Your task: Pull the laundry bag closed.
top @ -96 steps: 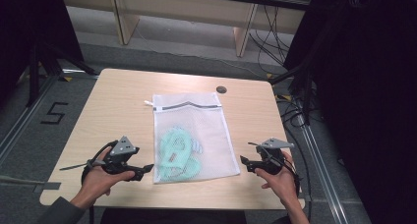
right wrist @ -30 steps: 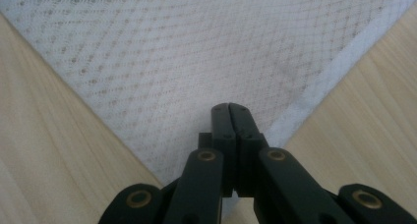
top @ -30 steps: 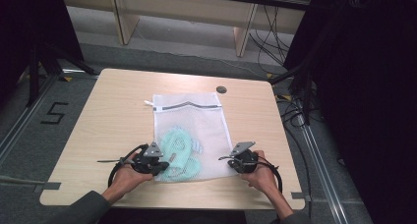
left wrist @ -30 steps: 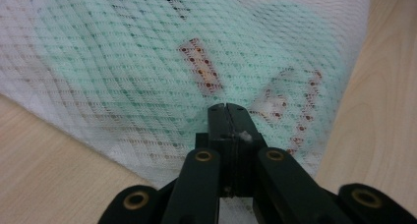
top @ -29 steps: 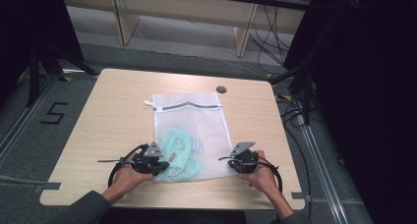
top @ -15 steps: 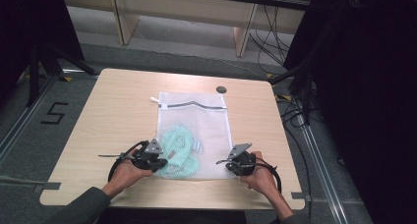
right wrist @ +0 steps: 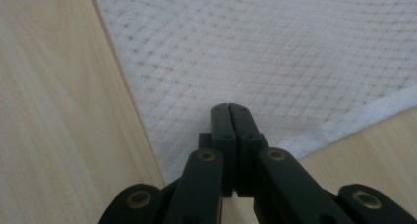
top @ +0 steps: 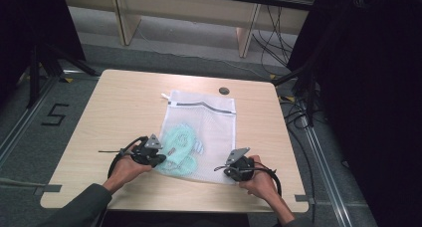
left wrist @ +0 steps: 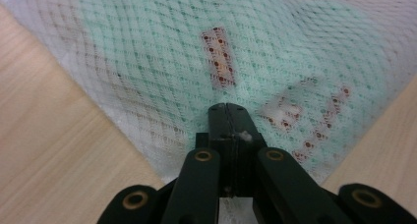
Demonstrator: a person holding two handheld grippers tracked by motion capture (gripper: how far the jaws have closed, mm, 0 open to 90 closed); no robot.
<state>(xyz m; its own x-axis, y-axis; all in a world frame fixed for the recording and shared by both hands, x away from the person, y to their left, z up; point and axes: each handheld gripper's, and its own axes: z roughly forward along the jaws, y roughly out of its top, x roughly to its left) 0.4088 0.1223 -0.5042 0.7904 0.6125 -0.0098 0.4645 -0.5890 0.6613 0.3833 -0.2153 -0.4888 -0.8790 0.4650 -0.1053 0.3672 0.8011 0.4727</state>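
A white mesh laundry bag with a dark zipper edge at its far end lies flat on the wooden table. A mint-green garment shows through its near left part. My left gripper is at the bag's near left corner. In the left gripper view this gripper has its jaws pressed together with a bit of white mesh caught in the seam, over the green garment. My right gripper is at the near right corner. There the right gripper is shut where the bag and its hem meet.
A small dark round disc sits near the table's far edge. A "5" is marked on the floor to the left. Black stands and cables crowd the floor at the right. Bare wood lies on both sides of the bag.
Both hands have come in from beside the bag to its near corners. Over the last second the bag's near edge has drawn in and it has shifted slightly.
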